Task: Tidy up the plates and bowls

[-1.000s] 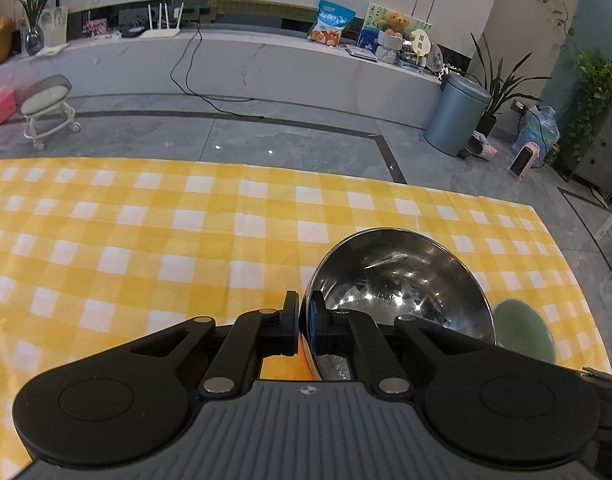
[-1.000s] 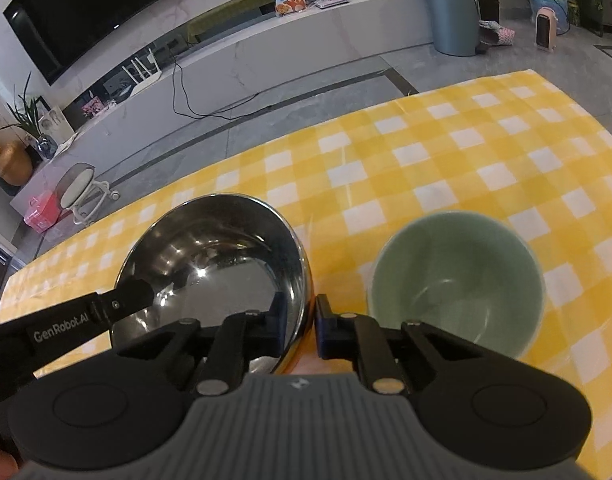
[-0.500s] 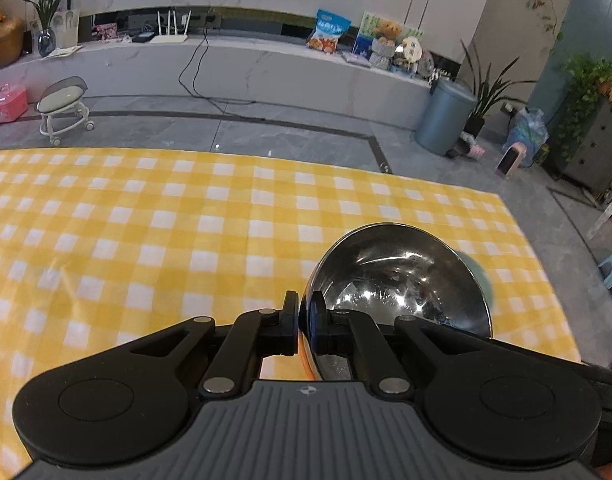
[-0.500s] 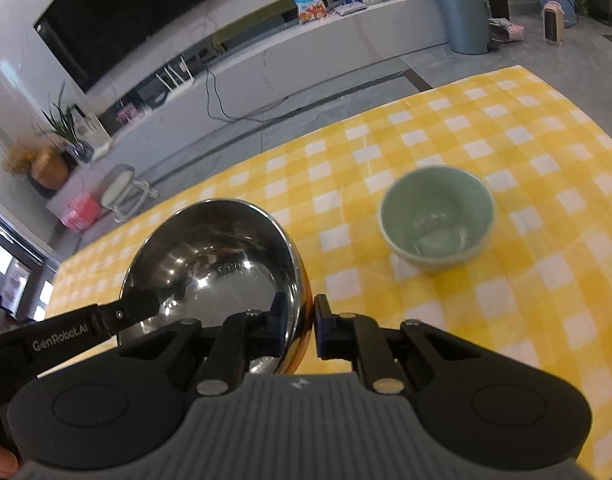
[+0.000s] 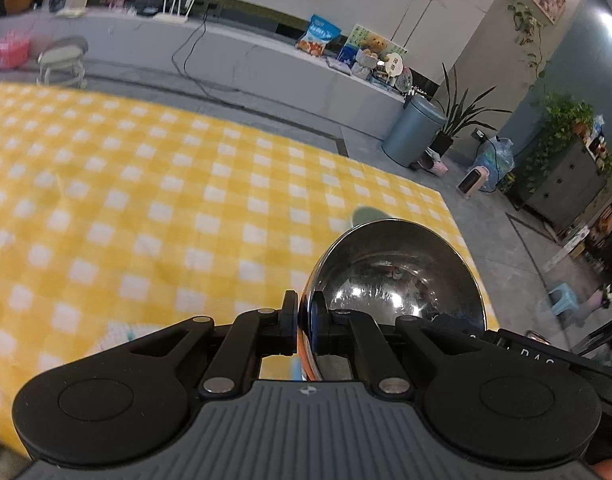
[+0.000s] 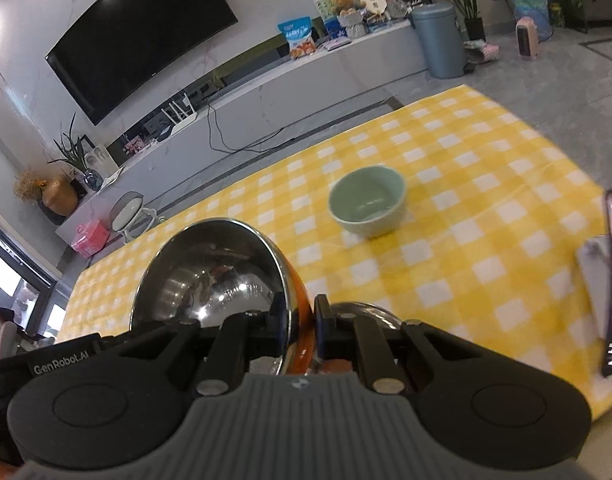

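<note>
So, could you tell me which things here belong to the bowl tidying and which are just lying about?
Job:
- steel bowl, gripped at its rim by the left gripper and right gripper
- green bowl on the checked tablecloth

Lying about:
- bin
- snack bag
- stool

Right gripper [image 6: 304,322] clamps steel bowl [image 6: 214,272] rim.
</note>
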